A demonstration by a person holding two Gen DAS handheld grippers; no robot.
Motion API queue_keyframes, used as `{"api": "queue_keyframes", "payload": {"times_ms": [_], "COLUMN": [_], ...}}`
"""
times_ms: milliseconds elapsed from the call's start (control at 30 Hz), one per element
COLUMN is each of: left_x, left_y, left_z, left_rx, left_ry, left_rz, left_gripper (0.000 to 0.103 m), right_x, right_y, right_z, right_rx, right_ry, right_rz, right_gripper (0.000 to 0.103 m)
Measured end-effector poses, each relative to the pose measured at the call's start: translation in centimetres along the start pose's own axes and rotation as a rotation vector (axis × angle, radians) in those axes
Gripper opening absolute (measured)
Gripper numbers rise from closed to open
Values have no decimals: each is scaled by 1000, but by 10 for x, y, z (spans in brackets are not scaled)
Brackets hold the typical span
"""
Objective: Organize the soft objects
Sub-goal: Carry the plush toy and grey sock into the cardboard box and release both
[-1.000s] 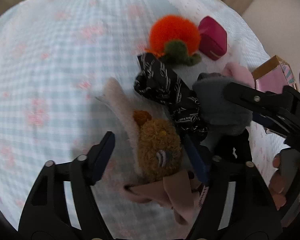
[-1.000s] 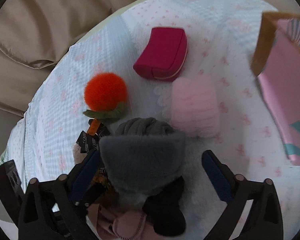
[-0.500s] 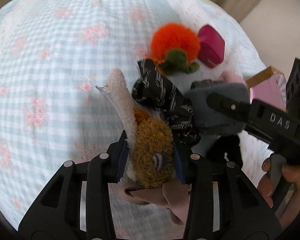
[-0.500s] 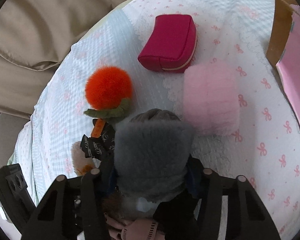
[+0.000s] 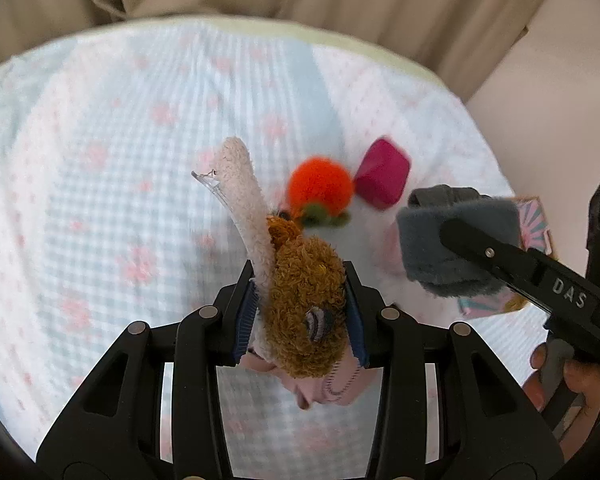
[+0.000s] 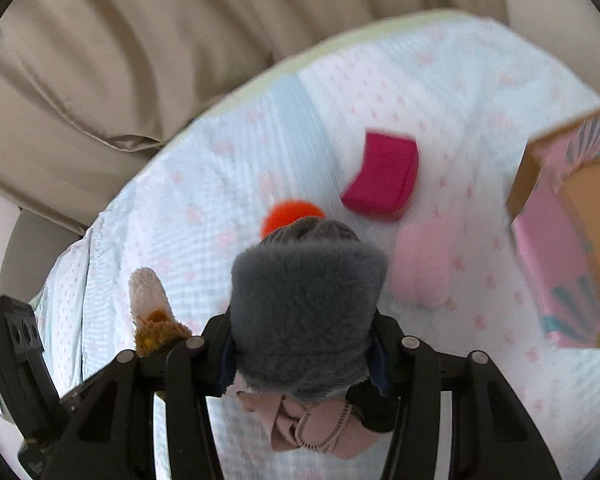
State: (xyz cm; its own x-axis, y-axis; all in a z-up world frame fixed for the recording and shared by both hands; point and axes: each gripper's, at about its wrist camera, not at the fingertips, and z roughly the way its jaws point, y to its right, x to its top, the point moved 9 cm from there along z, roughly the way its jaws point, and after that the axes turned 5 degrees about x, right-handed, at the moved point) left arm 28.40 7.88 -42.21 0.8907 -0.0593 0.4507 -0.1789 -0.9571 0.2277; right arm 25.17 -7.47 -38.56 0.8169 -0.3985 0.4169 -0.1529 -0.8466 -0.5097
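My left gripper [image 5: 300, 312] is shut on a brown curly plush toy [image 5: 306, 312] with a long cream fleece part [image 5: 244, 204], held above the bed. My right gripper [image 6: 300, 352] is shut on a grey furry item [image 6: 304, 312]; it also shows in the left wrist view [image 5: 456, 240], lifted to the right. A dusty pink cloth [image 6: 312, 424] lies below it on the bed. An orange pom-pom with green leaves [image 5: 320, 192], a magenta pouch [image 6: 382, 178] and a pale pink fluffy pad [image 6: 424, 264] lie on the bedspread.
The bed has a pale blue and white spread with pink motifs [image 5: 100, 160]. An open pink cardboard box [image 6: 568, 240] stands at the right. Beige curtains [image 6: 140, 60] hang behind the bed. The left gripper body [image 6: 24, 352] shows at the right wrist view's left edge.
Both grippers closed on their items and lifted them off the pile. The brown toy and the grey furry item now hang above the bed; the black patterned cloth is out of view.
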Motion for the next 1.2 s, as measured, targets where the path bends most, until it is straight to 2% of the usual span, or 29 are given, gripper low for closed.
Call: {"api": "queue_keyframes", "payload": {"times_ms": [233, 367, 633, 733, 900, 1033, 1200], "left_x": [22, 23, 13, 14, 15, 11, 4], "left_y": [27, 51, 114, 146, 211, 269, 334], "left_z": [-90, -140, -197, -201, -184, -152, -92], "left_rx": [41, 76, 107, 109, 93, 59, 28], "left_ry": [106, 153, 203, 220, 232, 200, 132], "left_rz": [-12, -33, -87, -87, -67, -50, -20], "left_gripper": [36, 36, 36, 36, 36, 36, 36], "right_x": [24, 34, 41, 47, 60, 72, 89], "right_y": [-34, -47, -30, -9, 50, 108, 186], "right_z": [-83, -132, -210, -232, -263, -276, -271], "right_rx": [-20, -29, -7, -7, -36, -88, -156], "right_ry": [65, 83, 103, 115, 128, 113, 53], "right_rz": [-155, -245, -332, -344, -327, -306, -286], "right_gripper": [48, 48, 48, 48, 48, 48, 48]}}
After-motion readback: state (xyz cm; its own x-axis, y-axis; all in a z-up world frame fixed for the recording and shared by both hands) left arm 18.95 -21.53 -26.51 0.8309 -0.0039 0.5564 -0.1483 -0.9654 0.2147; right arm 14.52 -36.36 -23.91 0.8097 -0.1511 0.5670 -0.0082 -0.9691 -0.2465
